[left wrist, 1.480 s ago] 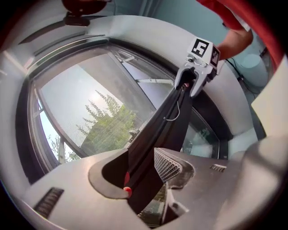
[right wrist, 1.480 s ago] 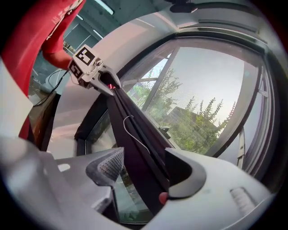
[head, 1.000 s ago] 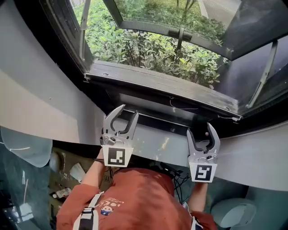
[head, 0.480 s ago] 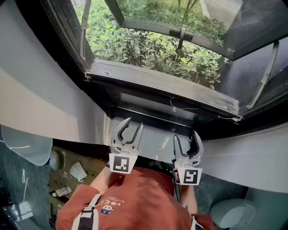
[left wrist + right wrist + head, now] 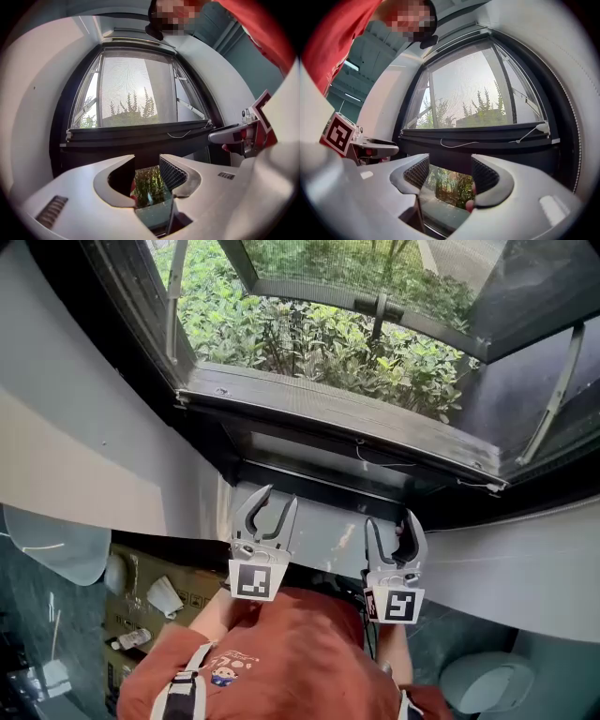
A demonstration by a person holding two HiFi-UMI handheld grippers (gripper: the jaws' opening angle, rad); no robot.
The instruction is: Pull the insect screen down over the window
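The left gripper (image 5: 279, 495) and the right gripper (image 5: 390, 518) are held side by side below the window, well apart from it. Both are released, with nothing between the jaws, and the left jaws have just been narrowed a little. The screen (image 5: 136, 89) is seen drawn over most of the window. Its dark bar (image 5: 337, 413) lies ahead of and above both grippers and is touched by neither. A white cord (image 5: 459, 143) is draped along the bar. Plants (image 5: 309, 343) are seen outside.

Left gripper (image 5: 277, 504): level before chest, jaws apart, just been closing slightly, nothing between them. Right gripper (image 5: 392, 524): level alongside, jaws apart, empty. Marker cubes face upward.
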